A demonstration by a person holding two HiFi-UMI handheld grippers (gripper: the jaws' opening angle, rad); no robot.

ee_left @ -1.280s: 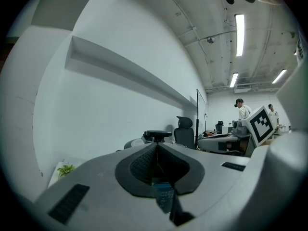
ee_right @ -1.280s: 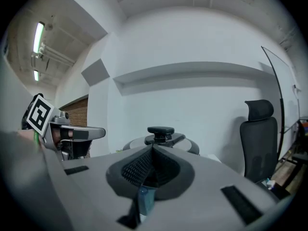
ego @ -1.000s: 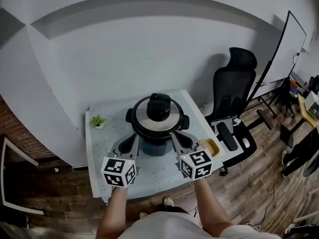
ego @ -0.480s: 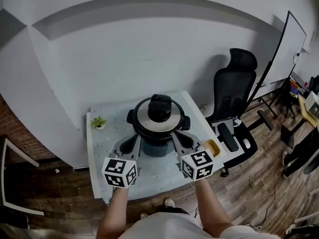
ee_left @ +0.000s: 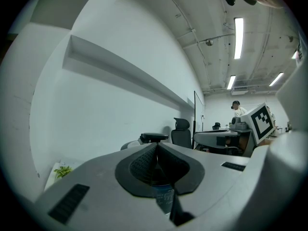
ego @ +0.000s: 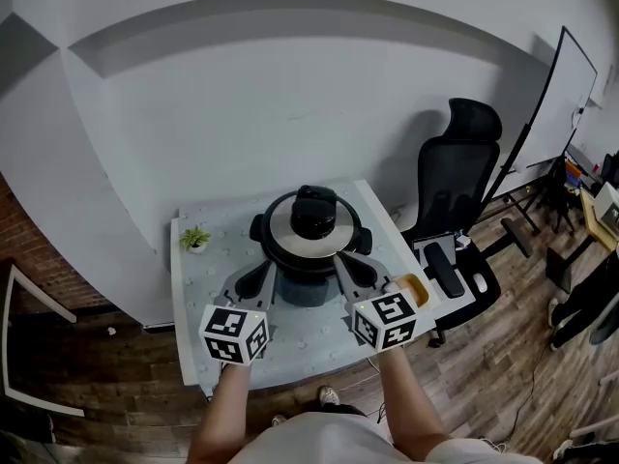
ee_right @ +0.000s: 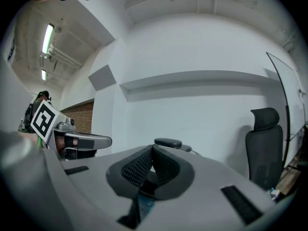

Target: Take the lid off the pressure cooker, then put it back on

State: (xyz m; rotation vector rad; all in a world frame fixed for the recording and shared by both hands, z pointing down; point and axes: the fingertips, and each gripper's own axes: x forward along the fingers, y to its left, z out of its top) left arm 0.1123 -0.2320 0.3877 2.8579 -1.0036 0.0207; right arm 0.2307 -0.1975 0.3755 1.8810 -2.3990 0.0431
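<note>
The pressure cooker stands in the middle of the small table, its silver lid on top with a black knob. My left gripper is shut and empty, its tip close to the cooker's front left side. On the front right, my right gripper is likewise shut on nothing. In the left gripper view the closed jaws fill the lower frame and the lid knob shows just above them. The right gripper view shows its closed jaws below the same knob.
The table is light grey, with a small potted plant at its back left and a yellow object at its right edge. A black office chair stands to the right. A white wall is behind, wooden floor around.
The whole scene has shifted slightly right in the head view. Both grippers stay shut and hold their places beside the cooker.
</note>
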